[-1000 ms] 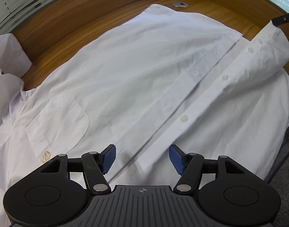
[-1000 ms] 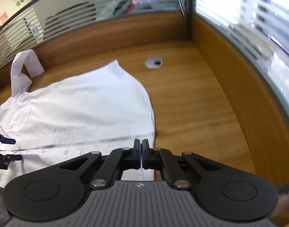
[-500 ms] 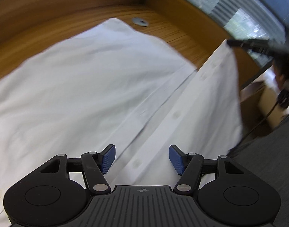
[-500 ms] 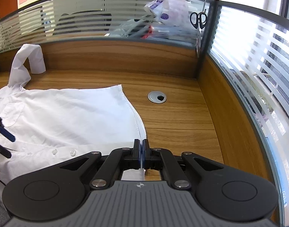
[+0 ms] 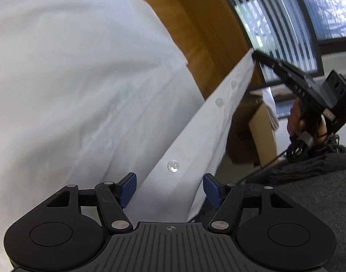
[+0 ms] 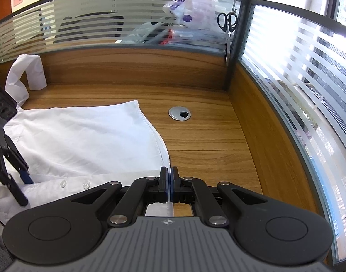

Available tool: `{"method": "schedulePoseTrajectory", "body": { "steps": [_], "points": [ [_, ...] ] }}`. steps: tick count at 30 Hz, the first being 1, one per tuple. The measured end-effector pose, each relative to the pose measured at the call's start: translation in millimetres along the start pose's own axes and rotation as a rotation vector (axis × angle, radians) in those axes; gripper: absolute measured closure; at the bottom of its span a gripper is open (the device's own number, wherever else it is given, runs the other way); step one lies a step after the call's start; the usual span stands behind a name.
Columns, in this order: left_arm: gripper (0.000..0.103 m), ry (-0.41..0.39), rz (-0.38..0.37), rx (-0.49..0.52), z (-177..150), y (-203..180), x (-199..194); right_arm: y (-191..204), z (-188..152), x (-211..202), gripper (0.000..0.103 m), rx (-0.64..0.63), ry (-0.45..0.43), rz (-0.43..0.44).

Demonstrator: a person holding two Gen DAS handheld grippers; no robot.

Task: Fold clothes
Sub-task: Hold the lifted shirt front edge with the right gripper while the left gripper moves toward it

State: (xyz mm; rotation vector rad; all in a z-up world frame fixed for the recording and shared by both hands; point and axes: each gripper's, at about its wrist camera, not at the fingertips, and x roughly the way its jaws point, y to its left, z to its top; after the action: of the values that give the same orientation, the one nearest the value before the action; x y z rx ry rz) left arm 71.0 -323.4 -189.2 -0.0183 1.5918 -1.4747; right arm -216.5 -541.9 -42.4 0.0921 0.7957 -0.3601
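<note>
Left wrist view: white dress shirt [image 5: 82, 79] spread over wooden worktop [image 5: 195, 29], button placket [image 5: 195, 131] lifted taut toward 1 o'clock. Left hand-held gripper [image 5: 169, 188] open, blue pads straddling placket, not clamped.

Right wrist view: right hand-held gripper [image 6: 168, 181] closed, pinching shirt hem corner. Shirt body flat at 10 o'clock, sleeve [image 6: 25, 72] propped on partition. No completed fold visible; folding mostly remains.
</note>
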Motion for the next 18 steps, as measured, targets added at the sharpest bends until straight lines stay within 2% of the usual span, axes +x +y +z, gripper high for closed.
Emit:
{"method": "schedulePoseTrajectory", "body": {
  "steps": [2, 4, 14, 16, 18],
  "points": [
    [0.065, -0.014, -0.033, -0.009, -10, -3, -5, 0, 0, 1, 0.101, 0.003, -0.003, -0.002],
    [0.068, -0.049, -0.032, -0.031, -24, -6, -15, 0, 0, 2, 0.101, 0.005, -0.006, -0.003],
    [0.068, -0.261, 0.045, -0.254, -98, 2, -61, -1, 3, 15, 0.101, -0.005, -0.019, 0.016],
    [0.067, -0.291, 0.047, -0.269, -105, 3, -68, 0, 6, 17, 0.101, -0.014, -0.021, 0.022],
    [0.063, -0.308, 0.066, -0.267, -108, 1, -71, 0, 8, 18, 0.101, -0.025, -0.023, 0.027]
  ]
}}
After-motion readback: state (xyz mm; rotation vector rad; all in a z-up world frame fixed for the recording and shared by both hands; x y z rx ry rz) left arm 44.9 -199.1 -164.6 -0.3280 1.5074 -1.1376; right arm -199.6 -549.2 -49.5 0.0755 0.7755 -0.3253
